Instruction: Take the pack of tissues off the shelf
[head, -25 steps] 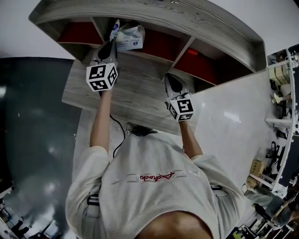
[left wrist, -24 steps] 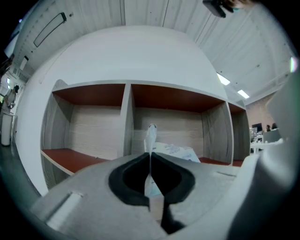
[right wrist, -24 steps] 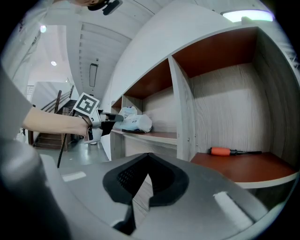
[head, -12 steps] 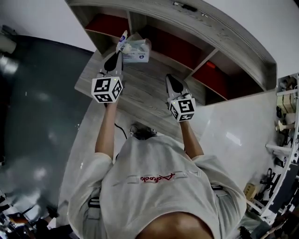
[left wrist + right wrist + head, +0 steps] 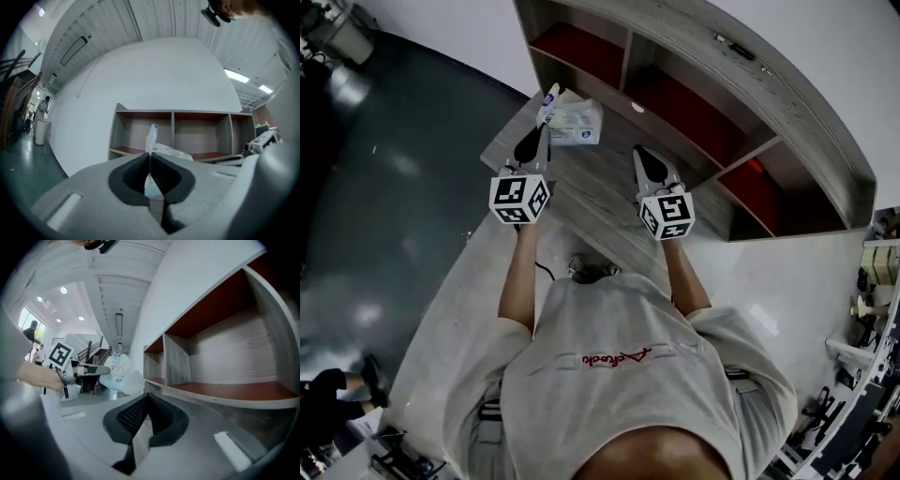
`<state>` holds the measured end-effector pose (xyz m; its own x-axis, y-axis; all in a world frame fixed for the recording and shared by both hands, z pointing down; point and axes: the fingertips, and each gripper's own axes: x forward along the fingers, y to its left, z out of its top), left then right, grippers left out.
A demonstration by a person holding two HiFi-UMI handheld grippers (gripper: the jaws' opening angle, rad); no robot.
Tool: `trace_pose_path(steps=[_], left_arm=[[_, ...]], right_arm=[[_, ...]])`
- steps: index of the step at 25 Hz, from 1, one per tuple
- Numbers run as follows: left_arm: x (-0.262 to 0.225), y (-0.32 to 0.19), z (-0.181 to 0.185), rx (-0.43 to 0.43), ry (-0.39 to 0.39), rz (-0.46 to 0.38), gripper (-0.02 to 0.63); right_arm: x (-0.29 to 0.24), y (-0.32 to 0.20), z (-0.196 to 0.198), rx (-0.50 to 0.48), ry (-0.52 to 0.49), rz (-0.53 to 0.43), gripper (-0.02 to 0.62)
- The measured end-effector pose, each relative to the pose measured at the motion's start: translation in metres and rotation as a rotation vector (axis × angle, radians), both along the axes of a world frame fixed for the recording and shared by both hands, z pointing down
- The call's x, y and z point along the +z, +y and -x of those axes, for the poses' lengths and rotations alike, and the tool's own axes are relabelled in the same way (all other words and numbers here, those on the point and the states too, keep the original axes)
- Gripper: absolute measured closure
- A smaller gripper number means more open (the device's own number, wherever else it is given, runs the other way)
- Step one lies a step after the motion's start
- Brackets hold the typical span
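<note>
Dark floor [image 5: 375, 234]: lying along the left side of the head view, beside the wooden desktop [image 5: 600, 192].
Left gripper [image 5: 544, 127]: sitting left of centre in the head view and pointing toward the upper edge. Its own view is showing the jaws pressed together [image 5: 150, 159], pinching the thin end flap of the wrapper.
Pack of tissues [image 5: 574, 122]: hanging off the left gripper's tips at upper centre, outside the compartments, in front of the shelf's left end and over the desktop. In the right gripper view it is showing at centre left [image 5: 119, 376].
Right gripper [image 5: 645, 157]: sitting just right of centre, apart from the pack, pointing the same way. Its jaws are meeting with nothing between them [image 5: 147, 401].
Shelf [image 5: 741, 70]: running from upper centre down to the right edge, its red-floored compartments showing bare.
</note>
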<state>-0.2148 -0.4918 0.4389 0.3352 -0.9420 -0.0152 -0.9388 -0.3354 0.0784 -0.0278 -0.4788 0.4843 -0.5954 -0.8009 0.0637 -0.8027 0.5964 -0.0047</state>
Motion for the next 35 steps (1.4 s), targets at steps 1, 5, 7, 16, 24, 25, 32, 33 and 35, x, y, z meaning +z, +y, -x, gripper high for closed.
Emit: trace_pose_path(steps=[1, 5, 7, 16, 24, 25, 32, 33, 35], left_arm=[[0.003, 0.003, 0.006, -0.013, 0.001, 0.005, 0.604], [0.013, 0.014, 0.029, -0.061, 0.008, 0.025, 0.604], [0.016, 0.019, 0.037, -0.078, 0.012, 0.032, 0.604], [0.018, 0.015, 0.041, -0.081, 0.023, 0.038, 0.604], [0.021, 0.014, 0.035, -0.070, 0.021, 0.045, 0.604], [0.022, 0.014, 0.035, -0.071, 0.022, 0.046, 0.604], [0.020, 0.015, 0.043, -0.081, 0.029, 0.044, 0.604], [0.020, 0.015, 0.043, -0.079, 0.030, 0.043, 0.604], [0.020, 0.015, 0.043, -0.076, 0.030, 0.042, 0.604]], right_arm=[[-0.001, -0.002, 0.006, -0.011, 0.000, -0.001, 0.589], [-0.004, -0.009, 0.024, -0.037, -0.003, -0.001, 0.589], [-0.006, -0.011, 0.030, -0.042, -0.002, -0.002, 0.589], [-0.011, -0.019, 0.032, -0.030, 0.010, -0.004, 0.589], [-0.012, -0.022, 0.022, -0.007, 0.001, -0.003, 0.589], [-0.012, -0.022, 0.022, -0.007, -0.001, -0.002, 0.589], [-0.011, -0.019, 0.025, -0.003, -0.007, 0.004, 0.589], [-0.011, -0.018, 0.025, -0.002, -0.008, 0.004, 0.589], [-0.010, -0.018, 0.024, 0.000, -0.008, 0.005, 0.589]])
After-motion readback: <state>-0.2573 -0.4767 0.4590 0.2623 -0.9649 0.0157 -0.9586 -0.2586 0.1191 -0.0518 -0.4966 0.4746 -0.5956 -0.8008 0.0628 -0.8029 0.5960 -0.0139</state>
